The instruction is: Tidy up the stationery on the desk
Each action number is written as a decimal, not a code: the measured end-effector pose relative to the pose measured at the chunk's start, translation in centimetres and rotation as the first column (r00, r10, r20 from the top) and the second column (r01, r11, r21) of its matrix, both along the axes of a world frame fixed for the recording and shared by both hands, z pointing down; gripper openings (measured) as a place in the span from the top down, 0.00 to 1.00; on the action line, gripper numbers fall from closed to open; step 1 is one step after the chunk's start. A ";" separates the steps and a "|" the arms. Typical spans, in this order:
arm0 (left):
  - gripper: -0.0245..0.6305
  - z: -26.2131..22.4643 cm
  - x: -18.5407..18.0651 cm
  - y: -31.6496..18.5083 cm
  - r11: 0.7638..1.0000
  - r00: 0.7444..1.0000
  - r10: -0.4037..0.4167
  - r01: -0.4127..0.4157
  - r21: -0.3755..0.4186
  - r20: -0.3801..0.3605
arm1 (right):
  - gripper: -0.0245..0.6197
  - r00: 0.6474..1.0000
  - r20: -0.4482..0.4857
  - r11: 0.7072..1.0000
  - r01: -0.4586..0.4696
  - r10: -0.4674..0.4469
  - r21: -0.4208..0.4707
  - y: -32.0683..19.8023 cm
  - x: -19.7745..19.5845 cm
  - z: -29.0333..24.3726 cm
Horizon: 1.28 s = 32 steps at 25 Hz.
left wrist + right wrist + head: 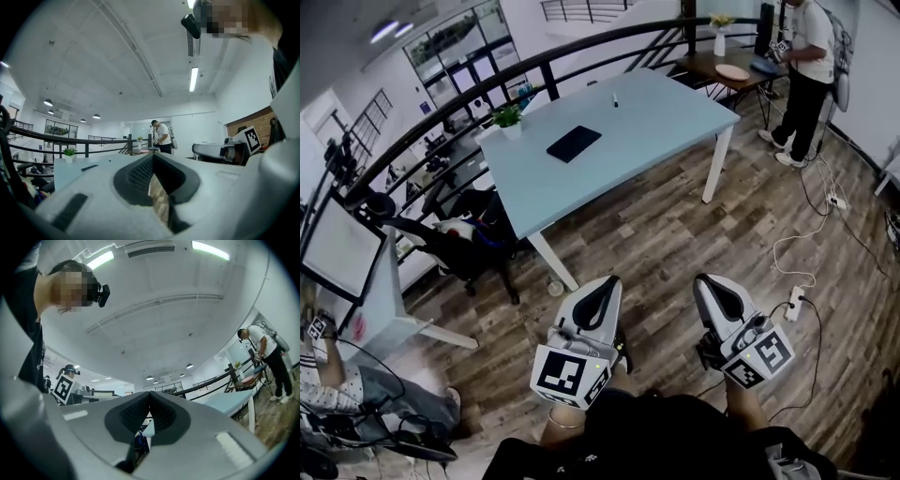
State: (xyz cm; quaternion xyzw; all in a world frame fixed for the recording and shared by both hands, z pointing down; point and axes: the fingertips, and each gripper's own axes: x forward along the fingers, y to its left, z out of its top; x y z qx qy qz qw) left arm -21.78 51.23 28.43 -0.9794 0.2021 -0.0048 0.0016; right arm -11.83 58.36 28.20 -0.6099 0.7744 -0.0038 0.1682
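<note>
A light blue desk [649, 124] stands ahead of me on the wooden floor, well beyond both grippers. On it lie a flat black pad [574, 143] and, farther back, a small dark pen [615, 98]. A small potted plant [507, 117] stands at its left corner. My left gripper [603, 287] and right gripper [712, 284] are held side by side near my body, both shut with nothing between the jaws. The left gripper [153, 158] points level toward the desk [75, 169], where the pad [89, 167] shows. The right gripper [150, 395] is tilted slightly up, with the desk [233, 401] off to its right.
A black office chair [467, 246] with things piled on it stands left of the desk by a dark railing [487, 89]. A power strip [795, 303] and white cables lie on the floor at right. A person [804, 66] stands at a brown table [722, 66] behind.
</note>
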 end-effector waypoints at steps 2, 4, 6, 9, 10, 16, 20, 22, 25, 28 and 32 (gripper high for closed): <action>0.97 -0.1 0.8 -1.5 1.000 1.000 0.011 -0.011 0.001 -0.012 | 0.96 1.000 -0.009 1.000 -0.012 0.012 0.002 -1.3 0.7 -0.1; 0.97 -0.1 1.5 -3.1 1.000 1.000 0.019 -0.019 0.000 -0.019 | 0.96 1.000 -0.011 1.000 -0.019 0.019 0.005 -2.8 1.3 -0.2; 0.97 -0.1 2.1 -4.8 1.000 0.999 0.024 -0.024 -0.005 -0.022 | 0.96 1.000 -0.008 1.000 -0.023 0.023 0.003 -4.3 1.9 -0.2; 0.97 -0.4 3.1 -7.1 0.999 0.999 0.035 -0.035 -0.003 -0.026 | 0.96 1.000 -0.012 1.000 -0.029 0.029 0.000 -6.6 2.7 -0.4; 0.97 -0.5 3.3 -7.9 0.999 0.999 0.037 -0.037 0.000 -0.026 | 0.96 0.999 -0.014 0.999 -0.032 0.032 0.000 -7.3 2.9 -0.5; 0.97 -0.5 3.9 -12.5 0.999 0.999 0.043 -0.043 0.013 -0.022 | 0.96 0.999 -0.014 0.999 -0.039 0.038 -0.006 -11.9 3.5 -0.1; 0.97 -0.7 4.2 -15.8 0.999 0.999 0.040 -0.039 0.019 -0.025 | 0.96 1.000 -0.005 1.000 -0.027 0.027 -0.003 -15.3 3.7 0.0; 0.97 -0.7 4.5 -17.3 0.999 0.999 0.043 -0.043 0.016 -0.022 | 0.96 1.000 -0.008 1.000 -0.025 0.025 -0.007 -16.9 3.8 -0.1; 0.97 -0.8 4.5 -19.7 0.999 0.999 0.042 -0.042 0.010 -0.020 | 0.97 1.000 -0.013 1.000 -0.021 0.020 -0.015 -19.3 3.8 -0.2; 0.98 -0.8 4.6 -22.0 0.999 0.999 0.036 -0.036 0.003 -0.023 | 0.97 1.000 -0.015 0.999 -0.020 0.020 -0.025 -21.6 4.0 -0.2; 0.97 -0.6 4.4 -24.8 0.999 0.999 0.035 -0.035 -0.011 -0.028 | 0.97 0.999 -0.022 0.999 -0.028 0.027 -0.035 -24.2 4.0 -0.2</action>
